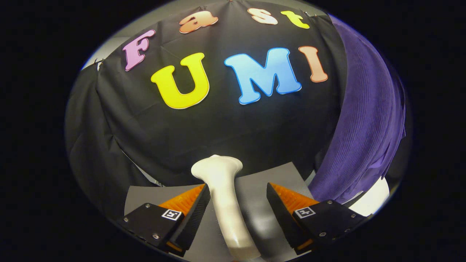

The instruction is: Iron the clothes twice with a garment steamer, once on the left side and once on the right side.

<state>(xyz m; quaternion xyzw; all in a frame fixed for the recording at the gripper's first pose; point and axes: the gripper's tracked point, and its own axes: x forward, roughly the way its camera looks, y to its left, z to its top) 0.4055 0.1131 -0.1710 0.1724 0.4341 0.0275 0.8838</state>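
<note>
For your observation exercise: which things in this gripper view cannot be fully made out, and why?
- Garment steamer: its lower end runs out of the gripper view between the open gripper fingers.
- Purple garment: top and far side cut off.
- White object: mostly hidden behind the garment; unidentifiable.

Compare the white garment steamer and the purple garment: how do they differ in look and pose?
The garment steamer is white, smooth and rigid; the purple garment is dark, ribbed and soft.
The steamer lies on the grey table between the gripper's open fingers, touching the left one and clear of the right; the garment hangs beyond the right finger, apart from them.
The steamer is slim; the garment spreads far wider.
Both stand before the black cloth wall.
</note>
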